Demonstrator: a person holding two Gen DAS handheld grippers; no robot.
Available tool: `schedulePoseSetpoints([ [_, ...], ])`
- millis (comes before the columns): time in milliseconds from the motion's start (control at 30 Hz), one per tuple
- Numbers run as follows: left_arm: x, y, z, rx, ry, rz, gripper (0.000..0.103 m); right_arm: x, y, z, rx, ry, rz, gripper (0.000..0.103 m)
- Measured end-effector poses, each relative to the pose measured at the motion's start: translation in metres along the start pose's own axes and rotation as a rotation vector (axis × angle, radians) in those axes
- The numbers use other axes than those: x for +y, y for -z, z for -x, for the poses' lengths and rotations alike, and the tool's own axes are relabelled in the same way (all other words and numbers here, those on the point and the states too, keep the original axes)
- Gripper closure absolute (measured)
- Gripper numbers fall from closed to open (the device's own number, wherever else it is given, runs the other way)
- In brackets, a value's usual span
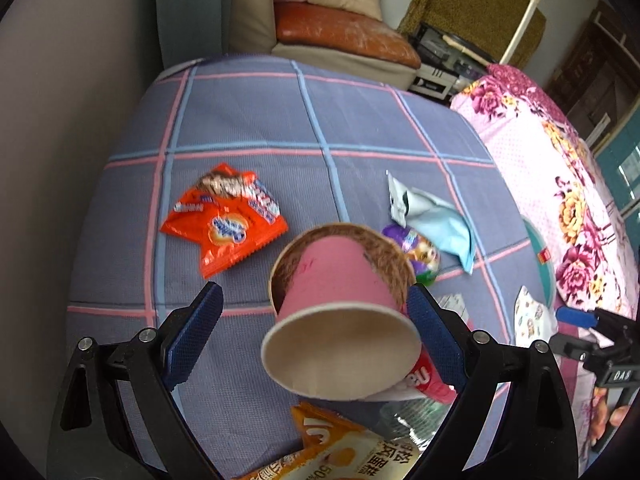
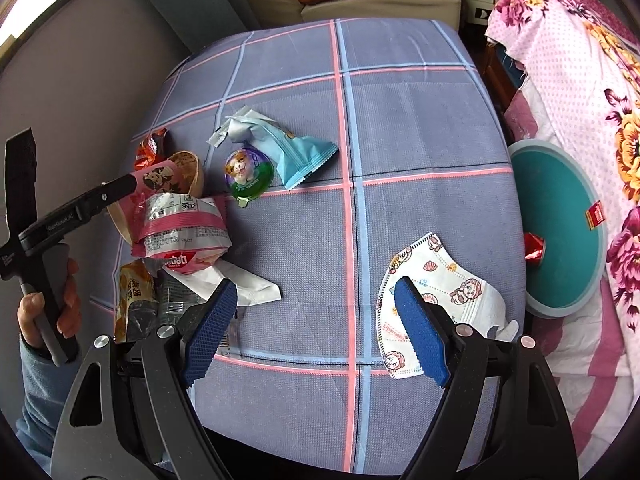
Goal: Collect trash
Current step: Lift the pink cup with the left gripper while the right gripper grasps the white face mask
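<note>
In the left wrist view my left gripper point(image 1: 316, 332) is open, with a pink paper cup point(image 1: 340, 320) lying on its side between the fingers, nested in a brown cup point(image 1: 380, 256); whether it touches the pads I cannot tell. An orange snack wrapper point(image 1: 224, 220) lies ahead left. A light blue wrapper point(image 1: 436, 220) and a purple round lid point(image 1: 420, 250) lie ahead right. In the right wrist view my right gripper point(image 2: 316, 332) is open and empty above the cloth. A printed face mask point(image 2: 444, 292) lies by its right finger. A pink wafer wrapper point(image 2: 184, 228) sits on the left pile.
A plaid blue cloth point(image 2: 400, 120) covers the table. A teal round bin lid point(image 2: 556, 224) stands at the table's right edge beside a pink floral quilt point(image 2: 580, 80). A sofa point(image 1: 340, 28) stands beyond the far edge. A yellow snack packet point(image 1: 340, 452) lies near the front.
</note>
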State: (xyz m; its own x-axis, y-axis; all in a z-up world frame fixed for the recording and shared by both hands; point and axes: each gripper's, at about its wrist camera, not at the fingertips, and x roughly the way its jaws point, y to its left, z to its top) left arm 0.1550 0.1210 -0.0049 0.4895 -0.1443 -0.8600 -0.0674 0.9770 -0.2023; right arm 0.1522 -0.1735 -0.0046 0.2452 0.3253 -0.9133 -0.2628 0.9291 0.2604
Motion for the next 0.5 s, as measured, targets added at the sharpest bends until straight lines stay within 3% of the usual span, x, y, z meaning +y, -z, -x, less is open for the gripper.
schedulePoseSetpoints([
  [200,0.013,0.020,-0.015,0.034,0.008,0.021,0.010,-0.009,0.006,-0.012,0.032,0.009,-0.019,0.026],
  [233,0.015,0.021,-0.016,0.026,0.014,0.028,0.012,-0.010,0.006,-0.013,0.034,0.009,-0.020,0.026],
  [300,0.017,0.022,-0.014,0.006,0.042,0.035,0.030,-0.011,0.007,-0.013,0.033,0.005,-0.025,0.026],
  [400,0.015,0.022,-0.009,-0.027,-0.005,0.025,0.033,-0.014,0.008,-0.011,0.021,0.016,-0.025,0.026],
  [500,0.021,0.023,0.008,-0.073,0.004,0.061,0.033,-0.018,0.010,-0.014,0.014,0.030,-0.018,0.026],
])
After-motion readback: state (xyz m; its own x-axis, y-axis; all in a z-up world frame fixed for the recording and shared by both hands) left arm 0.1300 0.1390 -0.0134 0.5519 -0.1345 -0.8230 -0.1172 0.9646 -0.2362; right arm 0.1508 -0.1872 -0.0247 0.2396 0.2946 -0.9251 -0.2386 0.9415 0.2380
